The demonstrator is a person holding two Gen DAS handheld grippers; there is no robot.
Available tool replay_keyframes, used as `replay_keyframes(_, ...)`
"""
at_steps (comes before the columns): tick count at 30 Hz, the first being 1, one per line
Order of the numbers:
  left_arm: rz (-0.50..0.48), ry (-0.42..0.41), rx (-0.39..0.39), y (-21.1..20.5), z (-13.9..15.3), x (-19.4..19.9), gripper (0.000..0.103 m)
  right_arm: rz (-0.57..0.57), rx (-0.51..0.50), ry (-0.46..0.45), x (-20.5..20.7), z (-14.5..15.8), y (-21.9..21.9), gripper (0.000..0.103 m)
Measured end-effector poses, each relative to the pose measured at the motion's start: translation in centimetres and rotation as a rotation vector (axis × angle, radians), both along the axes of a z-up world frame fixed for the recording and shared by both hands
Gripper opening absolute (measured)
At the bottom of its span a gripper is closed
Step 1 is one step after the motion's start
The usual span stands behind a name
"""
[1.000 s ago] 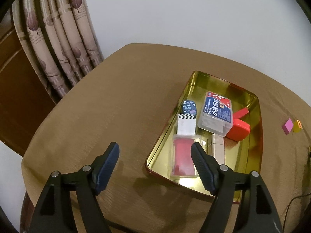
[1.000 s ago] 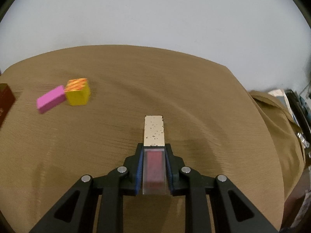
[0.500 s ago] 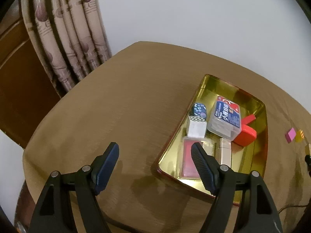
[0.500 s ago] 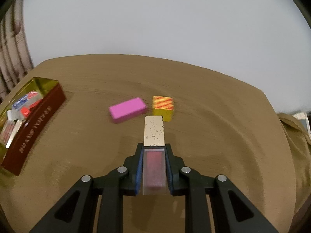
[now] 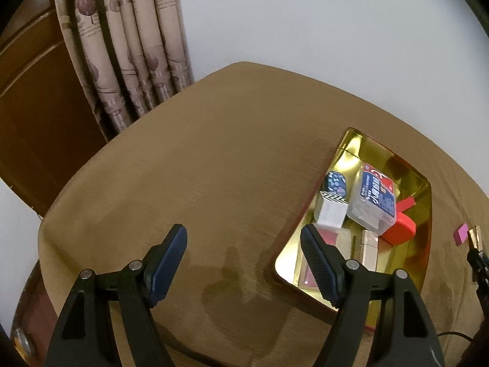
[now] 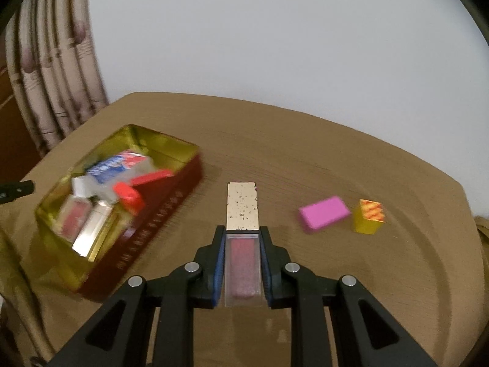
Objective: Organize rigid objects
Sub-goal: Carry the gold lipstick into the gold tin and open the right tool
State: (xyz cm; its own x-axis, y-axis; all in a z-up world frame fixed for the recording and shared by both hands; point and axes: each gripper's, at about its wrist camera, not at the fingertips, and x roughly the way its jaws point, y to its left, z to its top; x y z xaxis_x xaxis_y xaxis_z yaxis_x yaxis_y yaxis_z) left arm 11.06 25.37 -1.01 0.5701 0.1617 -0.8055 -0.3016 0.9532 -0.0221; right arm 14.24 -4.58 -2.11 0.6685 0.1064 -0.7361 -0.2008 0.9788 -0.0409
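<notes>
The right tongs (image 6: 241, 263) are gripping a lipstick (image 6: 242, 214), long axis pointing ahead; the tin (image 6: 159, 223) is lying to their left. The left tongs (image 5: 244, 260) are hanging open beside it.

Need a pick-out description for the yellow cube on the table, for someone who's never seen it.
Start at the gold tin on the brown table; look to its right, past the pink block. The yellow cube sits just beyond, alone in having orange zigzag stripes on top.
</notes>
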Motion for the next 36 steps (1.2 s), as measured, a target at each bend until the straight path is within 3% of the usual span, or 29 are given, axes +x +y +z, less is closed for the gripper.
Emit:
replay_keyframes(12, 0.037, 0.019, -0.016, 0.8, -0.2, 0.3, 0.074, 0.16, 0.048, 0.004, -0.9, 2.0, 7.2, 0.02)
replay_keyframes(22, 0.03, 0.02, -0.02, 0.8, -0.4, 0.5, 0.074, 0.225, 0.019, 0.052, 0.0, -0.5, 12.6, 0.02)
replay_keyframes(36, 0.017, 0.023, -0.026, 0.8, -0.4, 0.5, 0.074, 0.193, -0.007, 0.106, 2.4, -3.5, 14.3, 0.02)
